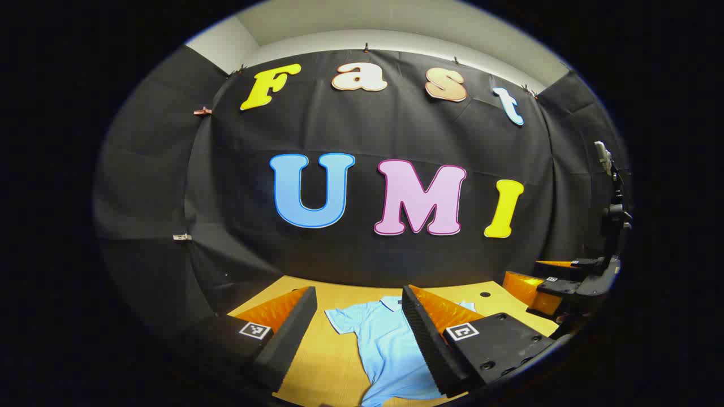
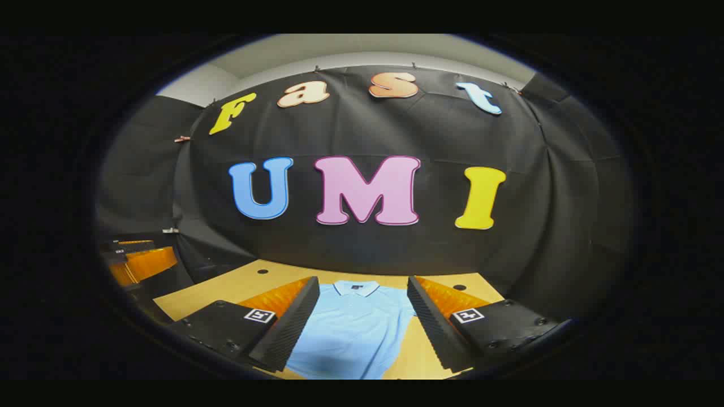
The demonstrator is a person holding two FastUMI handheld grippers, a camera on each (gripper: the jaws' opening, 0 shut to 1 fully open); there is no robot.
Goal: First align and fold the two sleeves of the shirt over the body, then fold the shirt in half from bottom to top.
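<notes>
Table [image 2: 237,285]: wooden top, running back to the booth's black cloth wall; a couple of small round holes near its far edge.

Shirt [image 2: 353,328]: light blue polo, laid flat on the table with its collar [image 2: 355,287] toward the far edge and the hem toward the near edge. Laid out like that, both sleeves stick out sideways and can be flipped inward over the body. In the left gripper view one sleeve [image 1: 339,319] lies spread toward the table's left side, not folded yet. The other sleeve is mostly hidden behind a finger, so its state cannot be told.

Left gripper [image 1: 359,333]: fingers spread wide, nothing between them, hovering above the table over the shirt's left shoulder region (likely lined up for that sleeve).

Right gripper [image 2: 362,328]: also spread wide and empty, held above the shirt's midline, collar dead ahead. Also seen at the right edge of the left gripper view [image 1: 557,285], off beside the table's right side, above the surface.

Judgement: task at its start, no fold made. Both grippers are raised and open, probably so each can drop onto a sleeve end.
</notes>
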